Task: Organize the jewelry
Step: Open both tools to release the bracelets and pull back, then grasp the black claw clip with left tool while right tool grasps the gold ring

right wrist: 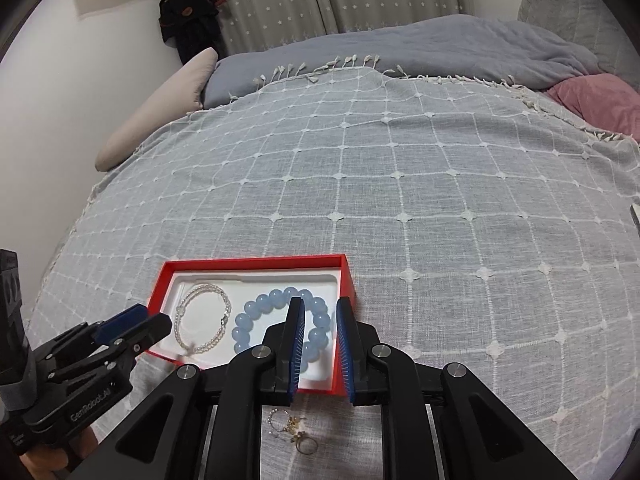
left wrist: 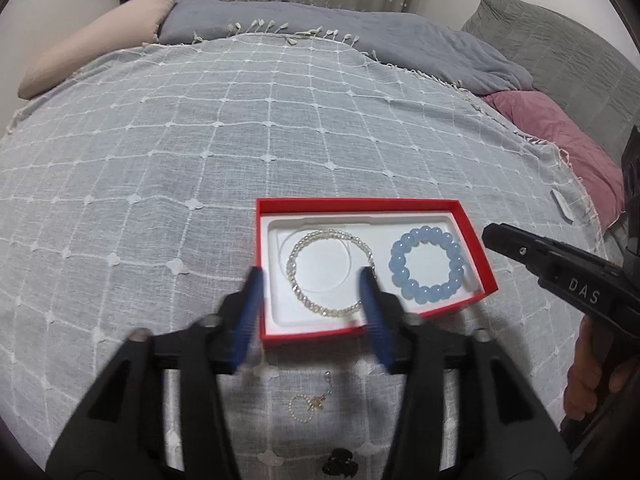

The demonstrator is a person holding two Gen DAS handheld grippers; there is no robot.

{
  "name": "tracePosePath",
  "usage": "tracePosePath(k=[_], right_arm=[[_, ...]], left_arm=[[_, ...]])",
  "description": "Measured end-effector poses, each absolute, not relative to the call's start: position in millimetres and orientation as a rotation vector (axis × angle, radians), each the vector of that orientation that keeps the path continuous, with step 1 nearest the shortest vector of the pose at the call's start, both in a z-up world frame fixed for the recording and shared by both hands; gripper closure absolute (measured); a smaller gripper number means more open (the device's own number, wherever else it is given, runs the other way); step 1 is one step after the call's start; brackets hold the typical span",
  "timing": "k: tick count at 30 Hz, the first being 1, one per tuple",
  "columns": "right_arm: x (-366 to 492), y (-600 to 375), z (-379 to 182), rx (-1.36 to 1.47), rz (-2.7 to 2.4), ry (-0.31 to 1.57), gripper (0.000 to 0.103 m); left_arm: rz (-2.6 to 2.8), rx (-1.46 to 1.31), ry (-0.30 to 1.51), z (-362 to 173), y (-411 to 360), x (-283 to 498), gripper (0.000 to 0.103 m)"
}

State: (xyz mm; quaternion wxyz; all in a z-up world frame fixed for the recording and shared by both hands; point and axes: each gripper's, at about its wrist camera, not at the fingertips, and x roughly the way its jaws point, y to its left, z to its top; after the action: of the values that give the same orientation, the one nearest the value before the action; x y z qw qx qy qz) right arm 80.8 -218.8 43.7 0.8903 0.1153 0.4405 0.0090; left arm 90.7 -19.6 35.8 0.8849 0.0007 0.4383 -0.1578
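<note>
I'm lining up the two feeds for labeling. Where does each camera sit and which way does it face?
Left wrist: on the left gripper, looking forward and down over the bedspread at the red box; its own fingers and the right gripper at the right edge show.
Right wrist: on the right gripper, facing the same way; the left gripper shows at left.
Shared: the box, clear bracelet, blue bracelet, small jewelry.

I count one red box [left wrist: 476, 258], two bracelets inside it, a silver chain one [left wrist: 316, 276] and a blue beaded one [left wrist: 426, 266], and one small jewelry cluster [right wrist: 292, 432] on the bed.
</note>
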Motion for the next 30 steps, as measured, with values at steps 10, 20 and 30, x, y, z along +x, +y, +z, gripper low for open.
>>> tracePosePath(k=[10,20,30], right_arm=[[58.2,-222.9,47.3,0.211,0.027,0.913,0.039],[37.1,-210.8,48.6,0.135,0.050,0.916,0.033],[19.8,-194.0,30.3,0.066,0.103,0.962,0.027]], left_arm=[[-0.287,0.038,0.901,40.3,-13.0,65.7,0.024],[-0.254,0.051,0.967,26.0,-1.9,49.5,0.014],[-0.251,0.106,1.004,8.1,12.1,31.5,0.005]])
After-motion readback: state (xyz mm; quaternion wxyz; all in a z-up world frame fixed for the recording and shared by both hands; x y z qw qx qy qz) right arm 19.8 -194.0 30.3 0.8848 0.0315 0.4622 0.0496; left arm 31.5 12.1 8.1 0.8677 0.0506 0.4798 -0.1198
